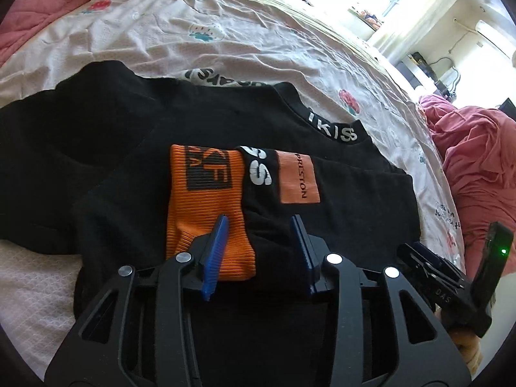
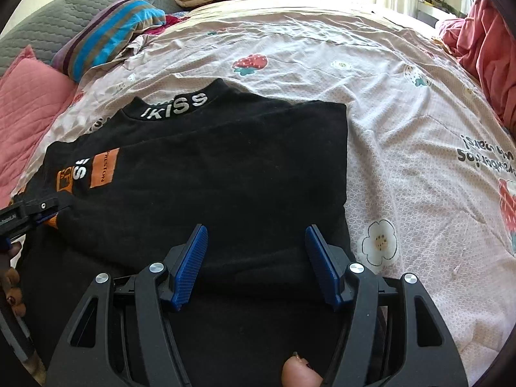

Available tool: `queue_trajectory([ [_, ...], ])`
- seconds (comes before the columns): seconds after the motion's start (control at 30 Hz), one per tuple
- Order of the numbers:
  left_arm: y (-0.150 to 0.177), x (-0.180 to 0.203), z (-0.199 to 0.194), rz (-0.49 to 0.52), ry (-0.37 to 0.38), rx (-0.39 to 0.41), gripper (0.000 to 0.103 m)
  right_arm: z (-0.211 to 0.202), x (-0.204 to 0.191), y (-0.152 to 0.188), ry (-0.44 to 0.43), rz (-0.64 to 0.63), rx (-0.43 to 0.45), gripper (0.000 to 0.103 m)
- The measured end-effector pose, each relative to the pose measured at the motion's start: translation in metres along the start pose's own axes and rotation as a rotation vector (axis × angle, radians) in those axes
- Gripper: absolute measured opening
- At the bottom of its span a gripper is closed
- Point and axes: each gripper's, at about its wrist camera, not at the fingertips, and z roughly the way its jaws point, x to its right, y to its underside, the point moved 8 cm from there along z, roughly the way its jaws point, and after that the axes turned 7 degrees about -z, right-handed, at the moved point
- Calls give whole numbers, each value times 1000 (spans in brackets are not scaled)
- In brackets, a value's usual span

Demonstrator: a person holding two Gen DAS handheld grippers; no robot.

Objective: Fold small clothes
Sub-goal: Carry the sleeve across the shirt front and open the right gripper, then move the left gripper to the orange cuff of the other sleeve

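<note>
Right, the black sweatshirt (image 2: 206, 174) lies on the strawberry-print bedsheet (image 2: 403, 135), sides seemingly folded in, the orange cuff (image 1: 206, 213) laid across its middle. I'd say halfway: the lengthwise fold remains. The left gripper (image 1: 258, 225) has its jaws parted over the cuff, gripping nothing; the right gripper (image 2: 256, 235) gapes wide above the sweatshirt's near portion. The hem is hidden beneath both grippers.
</note>
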Motion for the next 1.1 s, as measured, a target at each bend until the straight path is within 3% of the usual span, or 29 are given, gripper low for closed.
queue_trajectory([
  [0.03, -1, 0, -4, 2, 5, 11, 35, -2, -1, -1, -11, 5, 8, 62],
  [0.1, -2, 0, -12, 17, -3, 36, 54, -10, -5, -2, -57, 24, 36, 63],
  [0.17, -3, -2, -21, 25, -22, 61, 63, -19, -9, -5, -84, 28, 64, 69],
  [0.27, -6, -8, -30, 22, -34, 80, 66, -30, -17, -11, -98, 19, 100, 76],
  [0.37, -8, -11, -38, 24, -45, 102, 81, -39, -24, -16, -120, 19, 123, 85],
  [0.5, -9, -11, -48, 44, -69, 131, 91, -46, -35, -21, -137, 11, 143, 92],
  [0.7, -14, -25, -64, 39, -142, 179, 94, -56, -53, -29, -139, -27, 172, 96],
  [1.1, -25, -59, -94, -43, -164, 241, 94, -68, -106, -44, -171, -137, 208, 97],
])
